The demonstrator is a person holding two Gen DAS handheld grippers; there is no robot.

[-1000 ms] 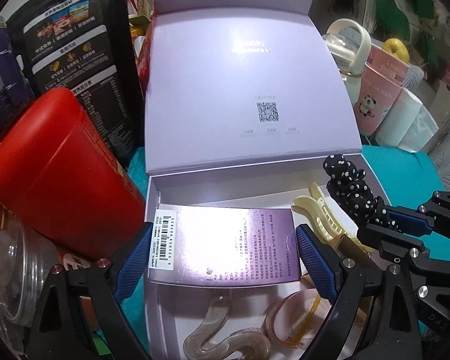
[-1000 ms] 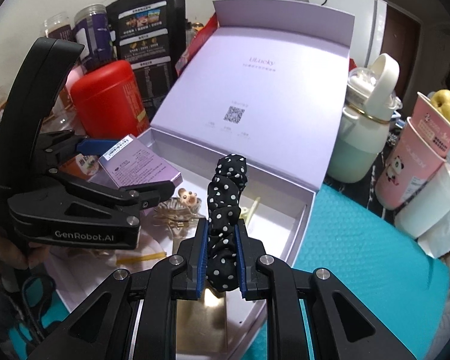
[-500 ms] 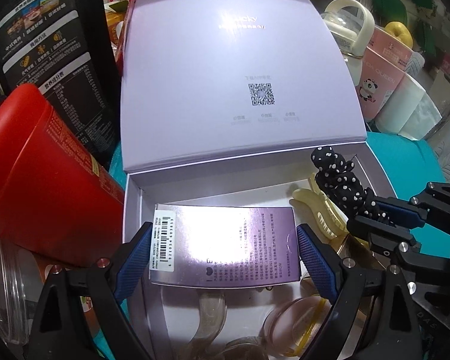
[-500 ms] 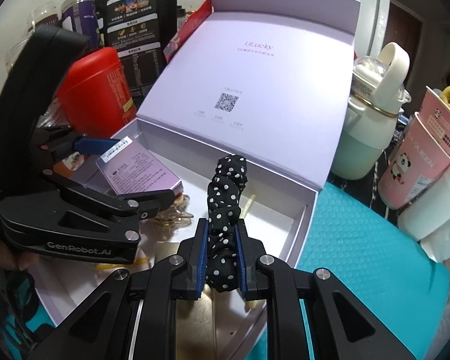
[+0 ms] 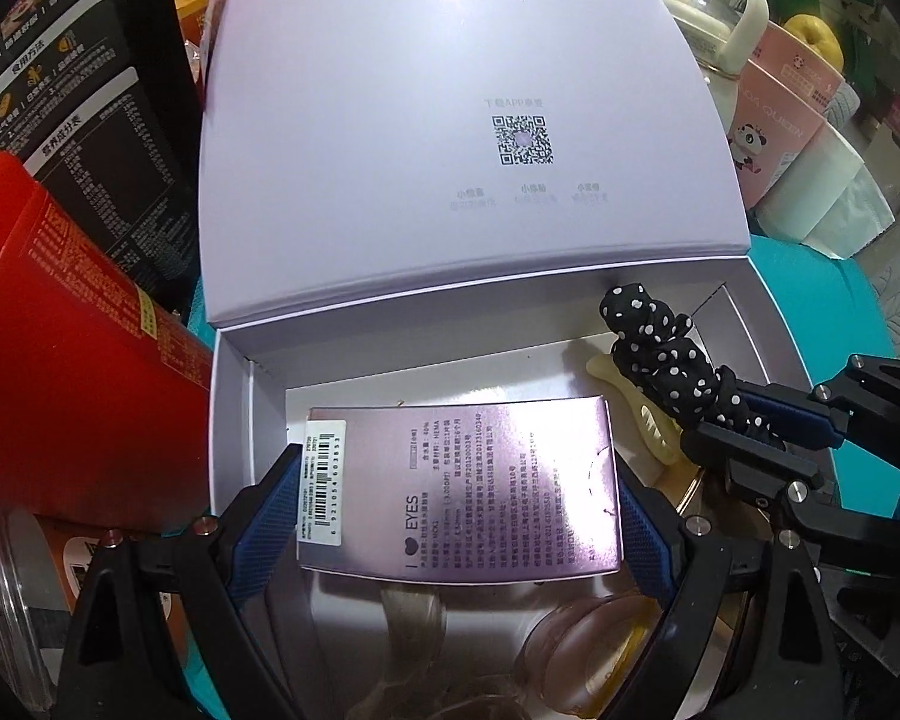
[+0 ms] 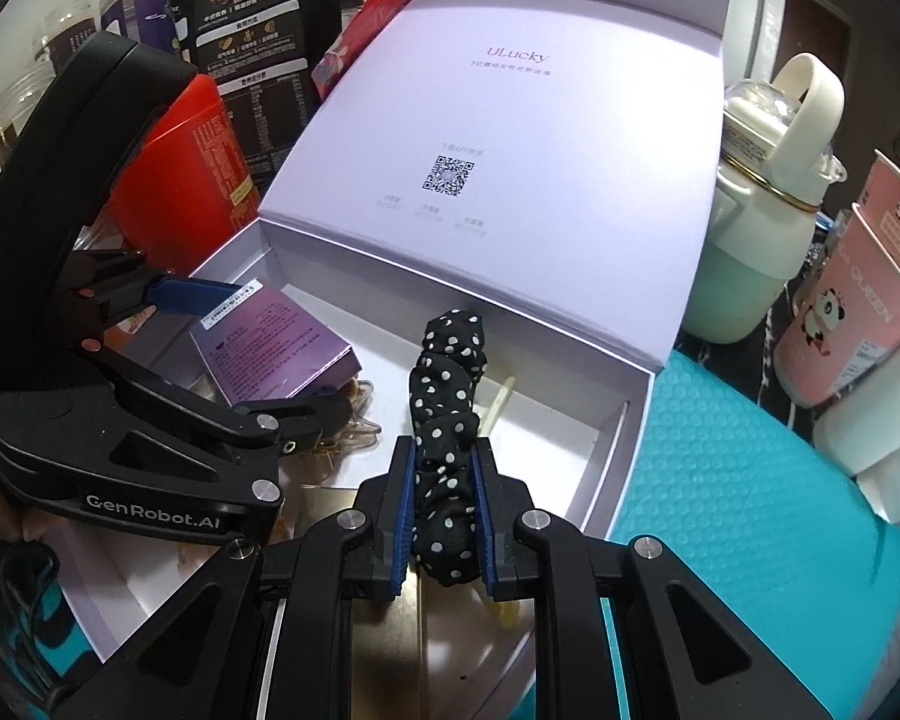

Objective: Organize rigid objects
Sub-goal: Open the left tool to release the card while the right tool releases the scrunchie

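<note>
An open lilac gift box lies on the teal mat, its lid standing up behind. My left gripper is shut on a shiny purple "I love EYES" carton and holds it over the box's left side; it also shows in the right wrist view. My right gripper is shut on a black polka-dot scrunchie over the box's right half; the scrunchie also shows in the left wrist view. A cream hair claw and clear hair clips lie inside the box.
A red canister and a black food pouch crowd the box's left. A white-and-mint bottle, pink panda cup and paper roll stand to the right. Teal mat lies beside the box.
Both grippers have moved forward and lower into the box. The purple carton and the scrunchie stay gripped and now sit closer to the box's back wall.
</note>
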